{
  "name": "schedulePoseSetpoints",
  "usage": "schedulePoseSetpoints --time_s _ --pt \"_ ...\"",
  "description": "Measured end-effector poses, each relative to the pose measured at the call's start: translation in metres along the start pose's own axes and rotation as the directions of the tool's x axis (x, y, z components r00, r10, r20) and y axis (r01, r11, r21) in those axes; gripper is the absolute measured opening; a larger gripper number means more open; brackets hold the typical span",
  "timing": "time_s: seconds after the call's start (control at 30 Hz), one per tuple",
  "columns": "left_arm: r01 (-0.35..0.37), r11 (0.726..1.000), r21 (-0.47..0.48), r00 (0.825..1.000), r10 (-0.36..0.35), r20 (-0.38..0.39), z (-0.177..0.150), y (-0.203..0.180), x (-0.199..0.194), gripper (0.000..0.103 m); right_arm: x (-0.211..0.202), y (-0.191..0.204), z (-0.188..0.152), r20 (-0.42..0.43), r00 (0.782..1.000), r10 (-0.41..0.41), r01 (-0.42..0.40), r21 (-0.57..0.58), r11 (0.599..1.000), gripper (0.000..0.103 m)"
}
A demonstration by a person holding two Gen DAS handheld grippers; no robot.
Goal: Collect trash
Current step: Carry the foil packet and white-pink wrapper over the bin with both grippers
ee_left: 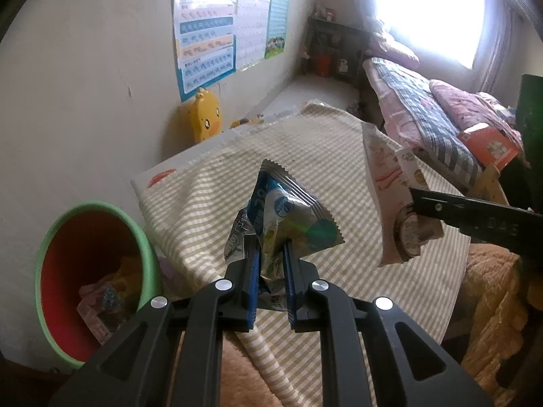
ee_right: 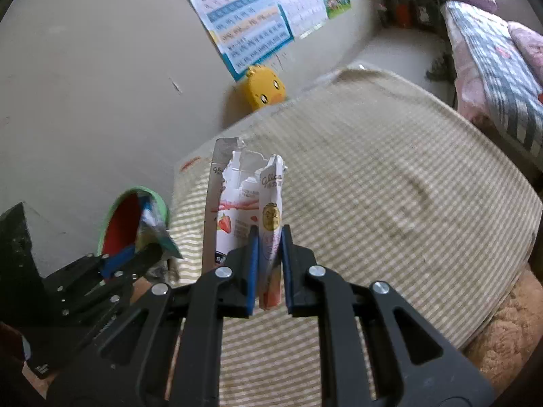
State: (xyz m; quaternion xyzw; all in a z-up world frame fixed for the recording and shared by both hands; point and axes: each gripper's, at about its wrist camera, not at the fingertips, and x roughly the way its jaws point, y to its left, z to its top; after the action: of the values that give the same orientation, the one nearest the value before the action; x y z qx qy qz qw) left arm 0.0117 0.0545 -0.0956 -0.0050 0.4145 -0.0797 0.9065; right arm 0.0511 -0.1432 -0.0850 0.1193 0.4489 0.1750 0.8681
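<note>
My left gripper (ee_left: 271,249) is shut on a crumpled blue and silver snack wrapper (ee_left: 292,213), held above the striped mat (ee_left: 305,156). My right gripper (ee_right: 268,234) is shut on a torn white and pink strawberry snack box (ee_right: 244,203), lifted off the striped mat (ee_right: 390,186). In the left wrist view that box (ee_left: 390,203) hangs at the right with the right gripper's finger (ee_left: 475,213) on it. The green bin with a red inside (ee_left: 91,271) stands on the floor at the left, with several wrappers in it. In the right wrist view the left gripper (ee_right: 142,254) holds its wrapper (ee_right: 154,227) in front of the bin (ee_right: 125,217).
A yellow chick-shaped toy (ee_left: 203,118) leans on the wall behind the mat, under wall posters (ee_left: 210,34). A bed with checked bedding (ee_left: 434,118) runs along the right, with an orange box (ee_left: 488,146) on it. A tan plush blanket (ee_left: 492,305) lies at the mat's near right edge.
</note>
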Motion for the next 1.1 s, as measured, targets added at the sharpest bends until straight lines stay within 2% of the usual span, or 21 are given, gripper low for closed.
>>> schedulePoseSetpoints --time_s 0.67,1.1 --pt "-0.069 0.997 -0.029 0.997 0.069 0.016 -0.004 0.019 -0.017 0.011 -0.009 0.016 -0.007 0.018 0.999 0.037 -0.037 -0.022 0.999 0.013" --pt "-0.113 0.988 -0.105 0.992 0.119 0.050 0.001 0.053 -0.029 0.011 -0.007 0.024 -0.007 0.020 0.999 0.036 -0.035 -0.033 0.999 0.013"
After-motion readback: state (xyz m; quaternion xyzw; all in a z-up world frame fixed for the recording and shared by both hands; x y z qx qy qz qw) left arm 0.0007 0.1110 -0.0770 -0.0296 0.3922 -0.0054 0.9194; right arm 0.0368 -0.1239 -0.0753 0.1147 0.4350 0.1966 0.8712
